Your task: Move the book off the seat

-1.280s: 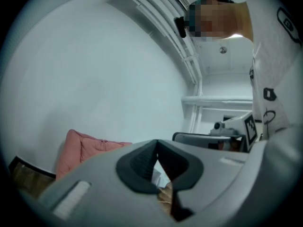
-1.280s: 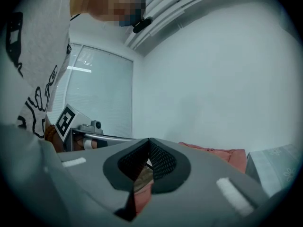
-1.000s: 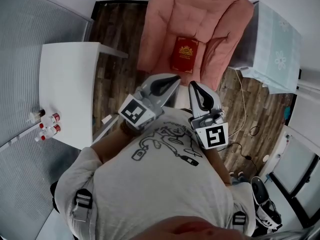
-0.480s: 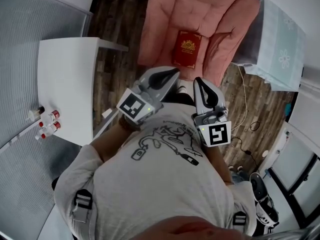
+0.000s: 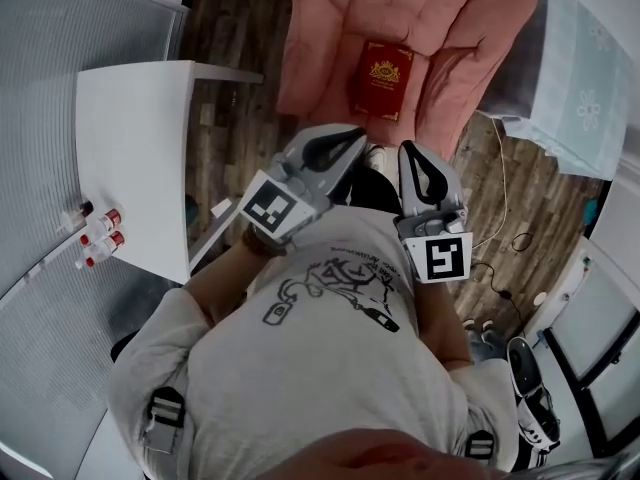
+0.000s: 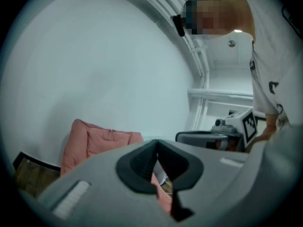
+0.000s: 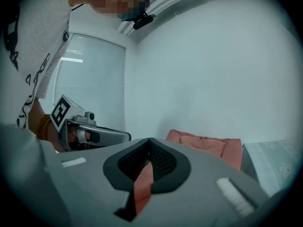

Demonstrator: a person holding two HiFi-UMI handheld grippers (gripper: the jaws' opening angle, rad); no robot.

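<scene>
Plank floor (image 5: 228,88), pink seat (image 5: 330,38), white table (image 5: 130,138)

Person's in a pale grey tee (image 5: 300,378) with a black doodle print (image 5: 330,290) on the chest, plus buckled straps (image 5: 166,408) at both shoulders. The left gripper (image 5: 356,134) and right gripper (image 5: 408,149) are grey shells with black inserts (image 5: 322,149), each carrying a black-and-white marker cube (image 5: 272,208)

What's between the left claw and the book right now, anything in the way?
Nothing loose. In the head view, only the front of the pink seat cushion lies between the shut left claw and the red book.
</scene>
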